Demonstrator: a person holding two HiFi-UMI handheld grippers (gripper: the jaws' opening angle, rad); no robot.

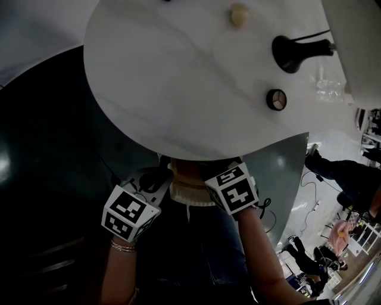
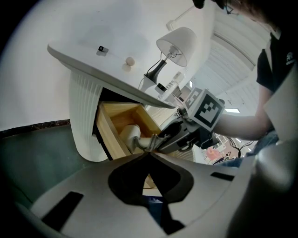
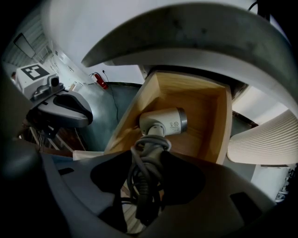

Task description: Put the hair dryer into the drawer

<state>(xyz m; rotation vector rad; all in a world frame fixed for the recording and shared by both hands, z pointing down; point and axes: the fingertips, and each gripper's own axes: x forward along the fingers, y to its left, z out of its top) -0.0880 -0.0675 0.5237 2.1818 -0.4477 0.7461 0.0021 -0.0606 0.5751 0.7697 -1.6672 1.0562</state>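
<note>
The wooden drawer (image 3: pixel 207 109) stands pulled out under the white round table top (image 1: pixel 178 83). A white hair dryer (image 3: pixel 164 122), its grey cord wound round the handle, has its head inside the drawer. My right gripper (image 3: pixel 148 155) is shut on the corded handle. In the left gripper view the dryer (image 2: pixel 131 133) shows in the drawer (image 2: pixel 114 114) with the right gripper (image 2: pixel 179 135) reaching in from the right. My left gripper (image 2: pixel 150 152) hangs in front of the drawer, tips together, holding nothing. In the head view the table top hides the drawer; only the marker cubes show.
A lamp (image 2: pixel 176 44) stands on the table; its black base (image 1: pixel 293 52), a small round tin (image 1: pixel 276 99) and a beige knob (image 1: pixel 239 14) lie on top. A ribbed white pedestal (image 2: pixel 84 111) carries the table. People stand far right (image 1: pixel 327 170).
</note>
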